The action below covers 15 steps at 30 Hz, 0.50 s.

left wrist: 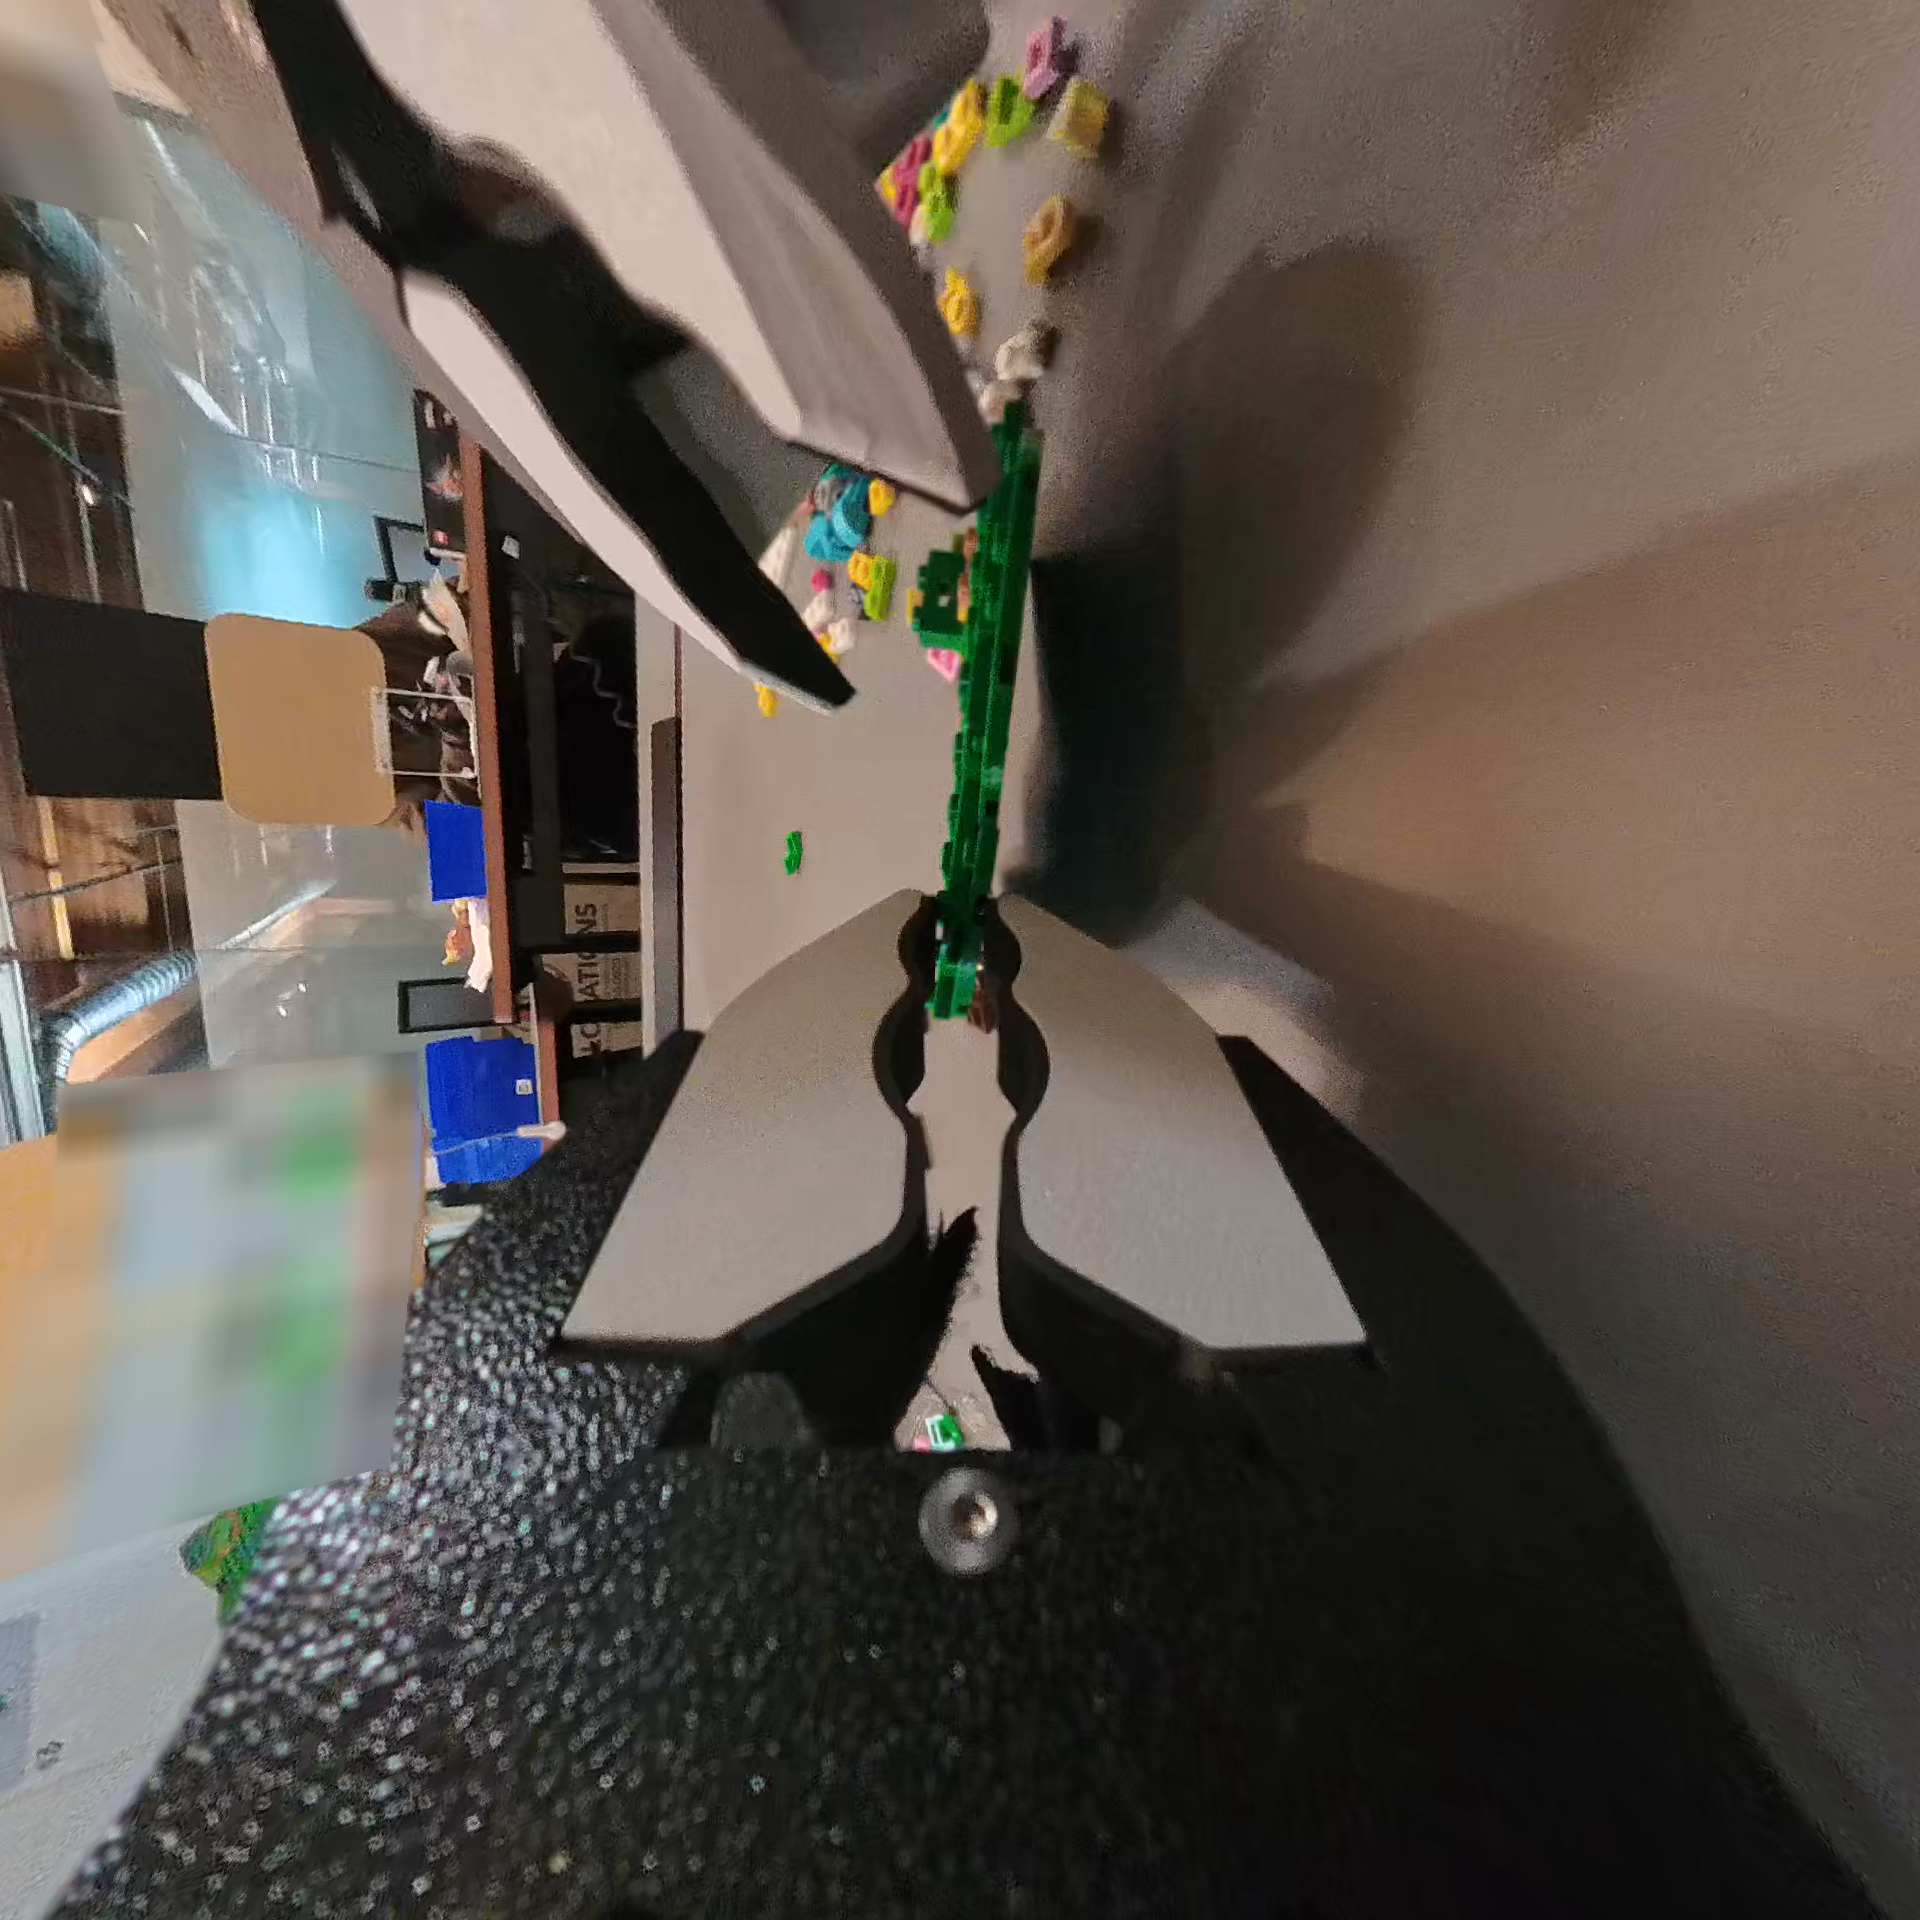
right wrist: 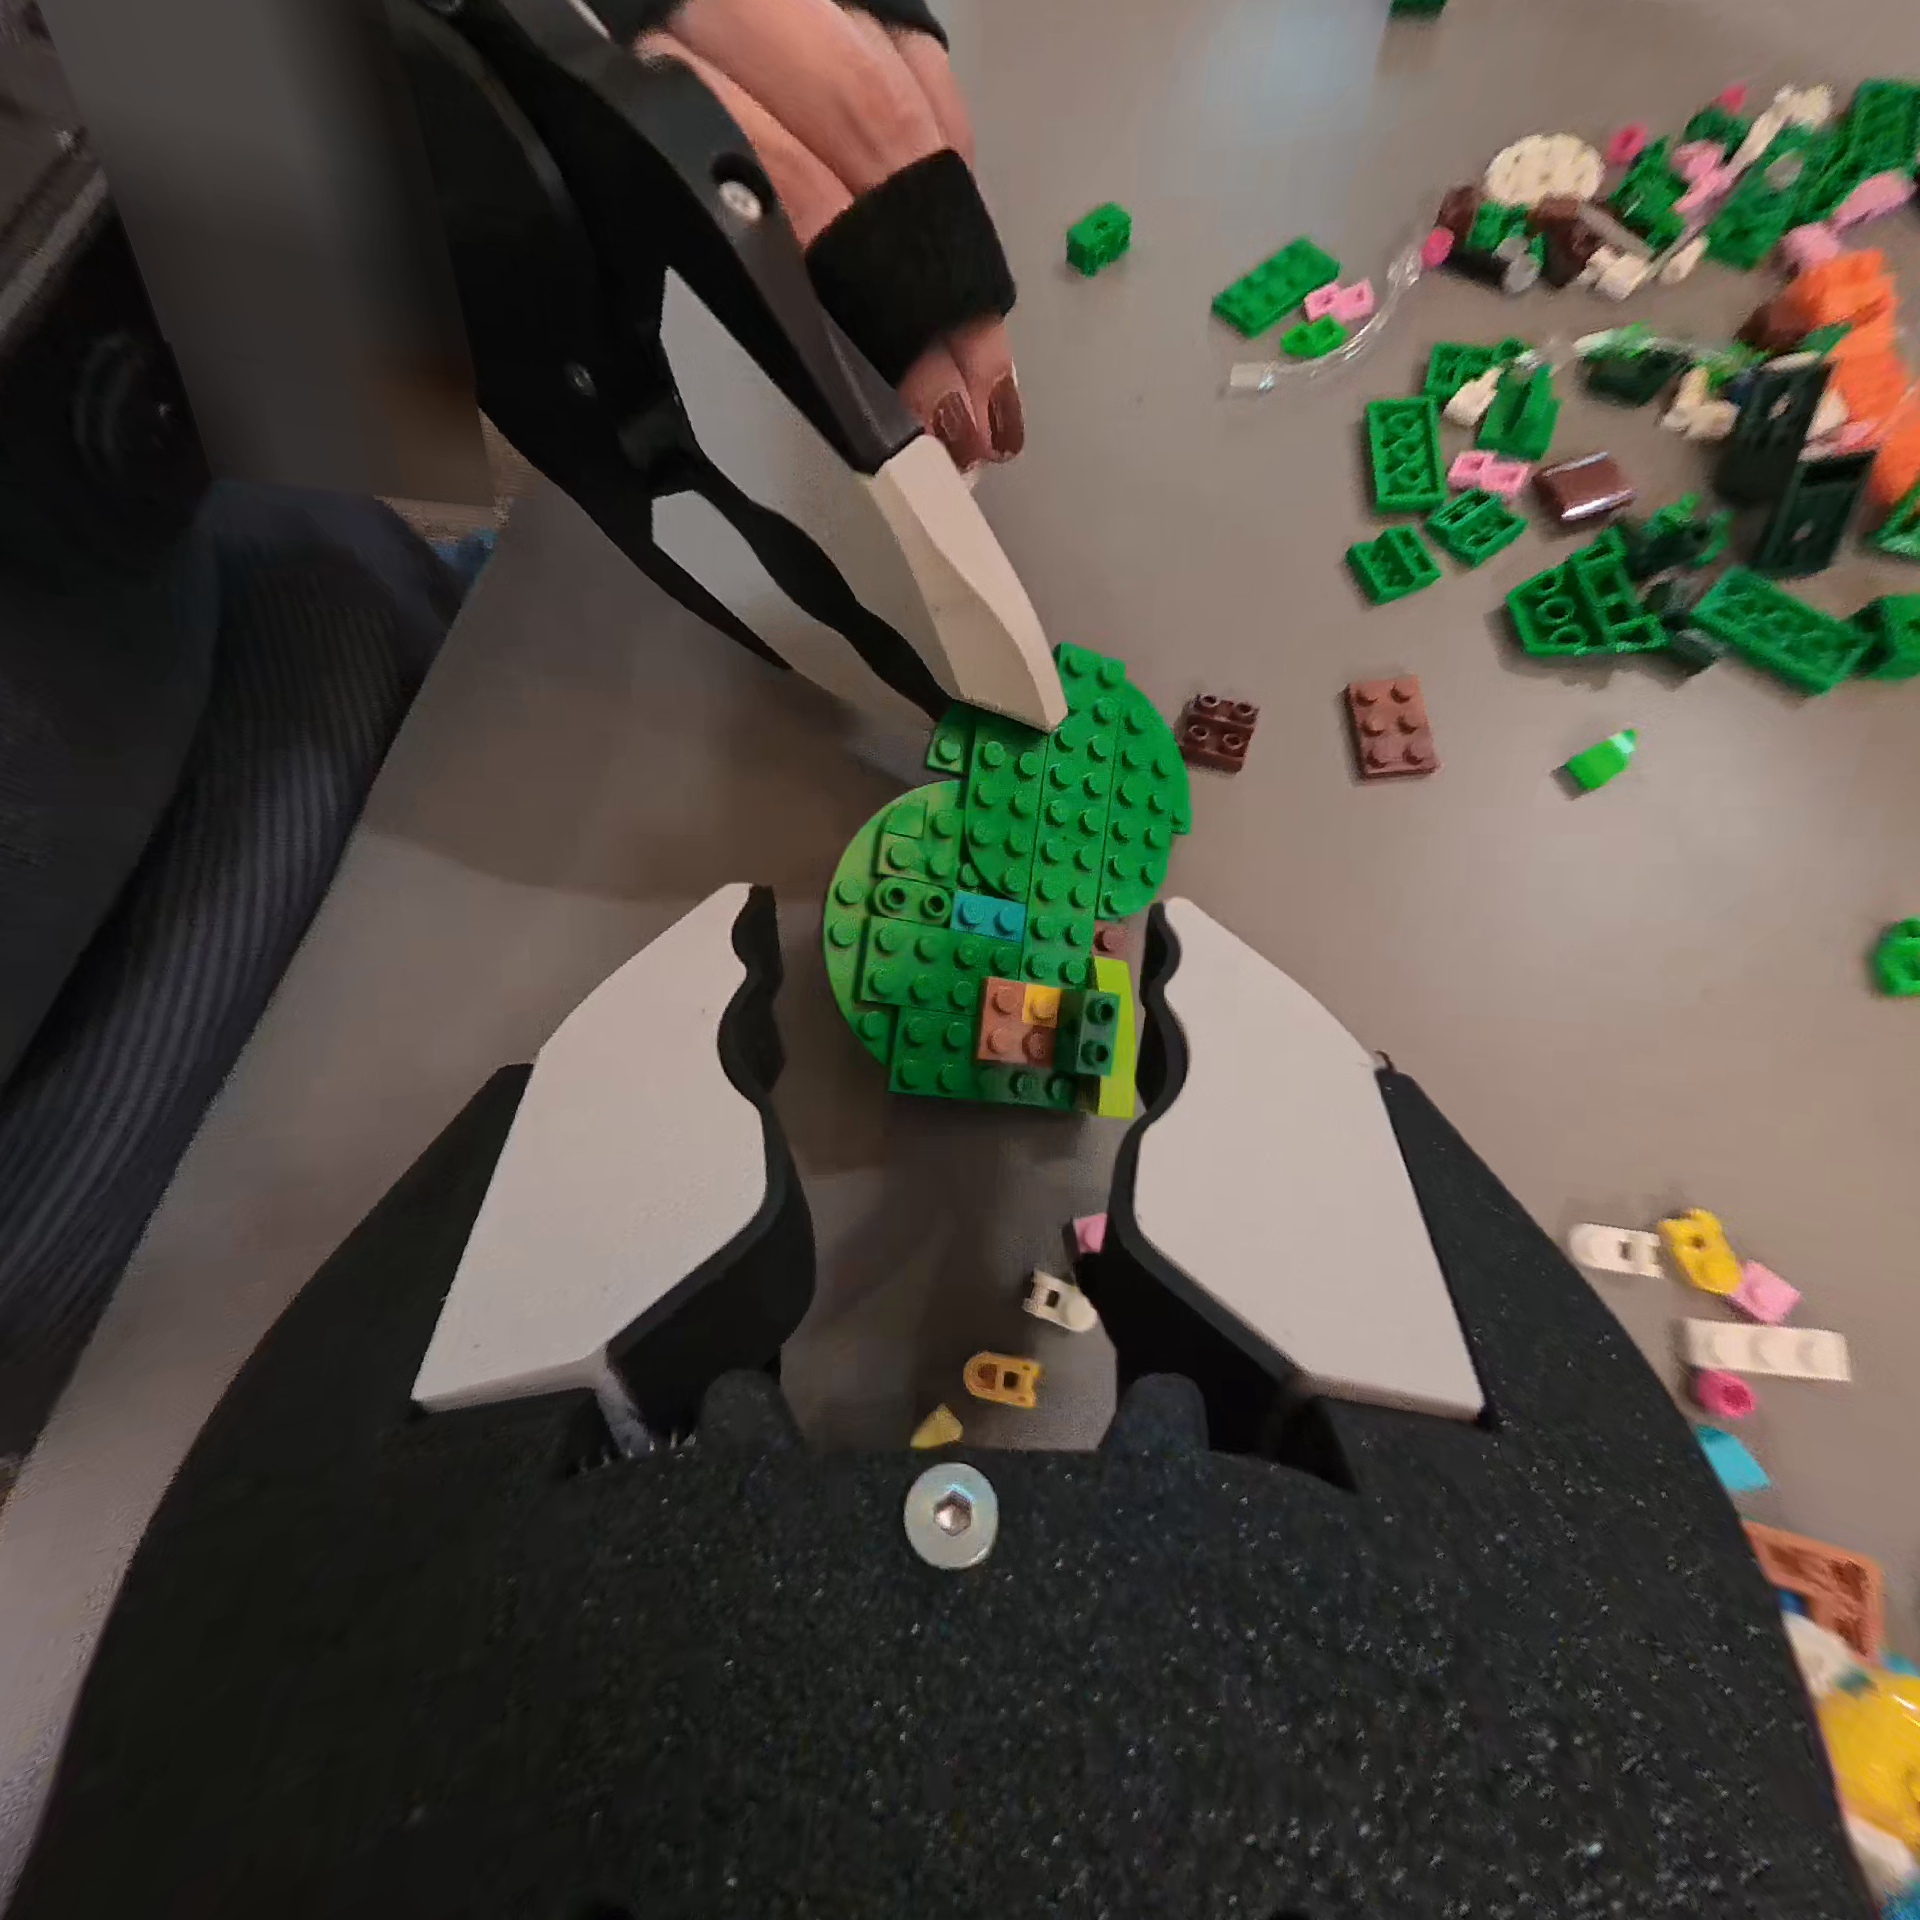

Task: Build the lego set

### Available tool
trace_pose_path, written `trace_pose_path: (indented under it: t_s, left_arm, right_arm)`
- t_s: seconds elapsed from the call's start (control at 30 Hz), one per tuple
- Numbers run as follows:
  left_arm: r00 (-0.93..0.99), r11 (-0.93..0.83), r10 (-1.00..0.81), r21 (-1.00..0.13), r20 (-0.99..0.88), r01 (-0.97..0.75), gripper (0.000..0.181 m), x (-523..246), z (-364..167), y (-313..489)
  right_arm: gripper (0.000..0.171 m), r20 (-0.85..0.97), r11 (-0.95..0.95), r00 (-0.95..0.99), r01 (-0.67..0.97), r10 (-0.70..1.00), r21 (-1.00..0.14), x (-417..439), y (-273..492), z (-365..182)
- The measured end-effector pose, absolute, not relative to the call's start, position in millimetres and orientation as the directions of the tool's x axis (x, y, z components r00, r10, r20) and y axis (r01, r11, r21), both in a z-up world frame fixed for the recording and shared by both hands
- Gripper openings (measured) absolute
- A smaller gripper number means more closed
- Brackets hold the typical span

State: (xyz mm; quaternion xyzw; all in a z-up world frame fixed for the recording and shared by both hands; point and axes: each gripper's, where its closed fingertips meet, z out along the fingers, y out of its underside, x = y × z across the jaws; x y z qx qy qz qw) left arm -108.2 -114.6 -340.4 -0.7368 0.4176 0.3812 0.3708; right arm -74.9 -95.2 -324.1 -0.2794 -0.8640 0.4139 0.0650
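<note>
Right wrist view: left gripper [right wrist: 1023,712] clamps green base [right wrist: 997,883] near worktop [right wrist: 623,748] edge; right gripper [right wrist: 956,997] apart w/ nothing held. Next, prob. fetch a brick.

the right gripper [right wrist: 961,935] hangs with its grey, black-edged fingers [right wrist: 644,1132] spread wide, one on either side of the near end of a flat green lego plate assembly [right wrist: 1023,894] lying on the grey tabletop [right wrist: 1351,1039]. the plate carries small brown, yellow and teal bricks — none of it is touched by these fingers. at the far end the left gripper [right wrist: 1023,701] presses its pale tip onto the studs, with a hand [right wrist: 883,156] in a black fingerless glove behind it. two brown bricks [right wrist: 1392,727] sit just right of the plate, and a loose pile of green, pink and orange pieces [right wrist: 1662,416] spreads farther right.
</note>
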Motion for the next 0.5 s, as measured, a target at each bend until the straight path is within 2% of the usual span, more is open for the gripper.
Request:
trace_pose_path:
  t_s: [0.17,0.3,0.33,0.43,0.5]
  left_arm:
    - [0.461,-0.428,-0.263,-0.326,-0.847,-0.843,0.008,-121,-332,-119]
    - [0.536,-0.443,-0.220,-0.406,-0.815,-0.799,0.008,-126,-325,-120]
    - [0.547,-0.440,-0.213,-0.420,-0.810,-0.794,0.008,-126,-323,-120]
    - [0.563,-0.424,-0.191,-0.450,-0.804,-0.786,0.008,-124,-316,-120]
    - [0.561,-0.415,-0.162,-0.459,-0.812,-0.785,0.008,-124,-309,-121]
  right_arm:
    - [0.069,0.097,0.566,-0.820,0.299,0.565,-0.769,-77,-95,-311]
    - [0.063,0.402,0.740,-0.759,0.153,0.512,-0.655,-83,-96,-320]
    - [0.059,0.482,0.780,-0.730,0.114,0.486,-0.615,-87,-97,-320]
    - [0.031,0.713,0.870,-0.574,-0.003,0.402,-0.494,-100,-94,-307]
    - [0.019,0.780,0.894,-0.509,-0.044,0.365,-0.446,-103,-94,-298]
